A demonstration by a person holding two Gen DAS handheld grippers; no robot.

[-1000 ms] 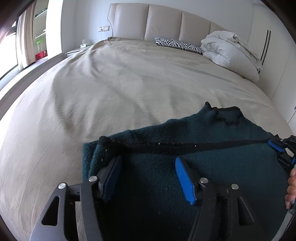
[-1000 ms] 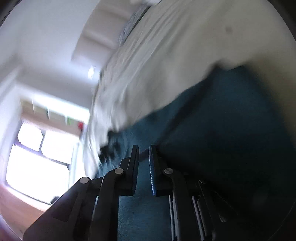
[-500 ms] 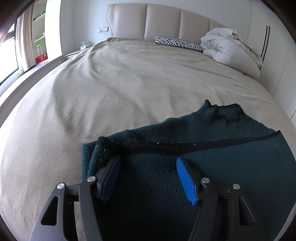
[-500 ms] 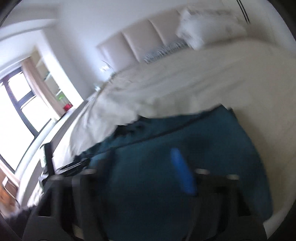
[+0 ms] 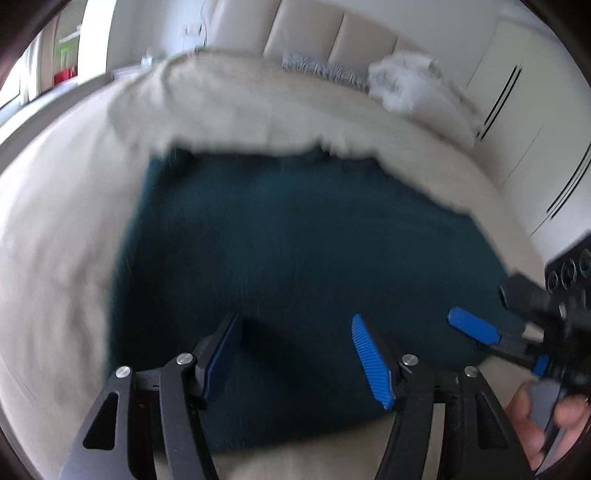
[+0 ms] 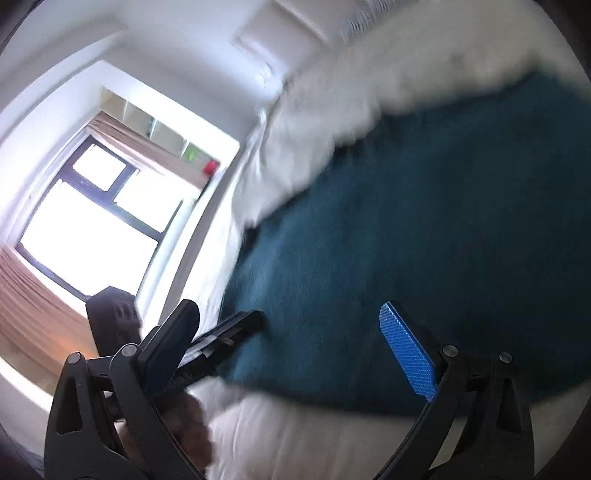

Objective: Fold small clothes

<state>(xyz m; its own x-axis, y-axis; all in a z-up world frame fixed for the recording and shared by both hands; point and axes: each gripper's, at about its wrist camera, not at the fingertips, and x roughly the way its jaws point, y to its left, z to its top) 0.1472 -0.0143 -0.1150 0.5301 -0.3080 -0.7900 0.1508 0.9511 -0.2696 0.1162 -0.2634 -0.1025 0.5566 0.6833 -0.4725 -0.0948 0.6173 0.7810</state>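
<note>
A dark teal knit sweater (image 5: 295, 240) lies folded on the beige bed (image 5: 55, 240); it also fills the right wrist view (image 6: 424, 221). My left gripper (image 5: 295, 350) is open and empty, just above the sweater's near edge. My right gripper (image 6: 291, 343) is open and empty over the sweater's near edge, tilted. The right gripper also shows at the right of the left wrist view (image 5: 476, 328), next to the left one. Both views are blurred by motion.
A padded headboard (image 5: 332, 29), a zebra pillow (image 5: 321, 68) and a white duvet bundle (image 5: 406, 85) are at the far end of the bed. A window (image 6: 92, 221) and shelves are to the left. White wardrobe doors (image 5: 535, 129) stand on the right.
The right gripper has opened wide and come beside the left one. The left gripper has moved forward over the sweater, which now lies as a more compact shape. Both views have blurred.
</note>
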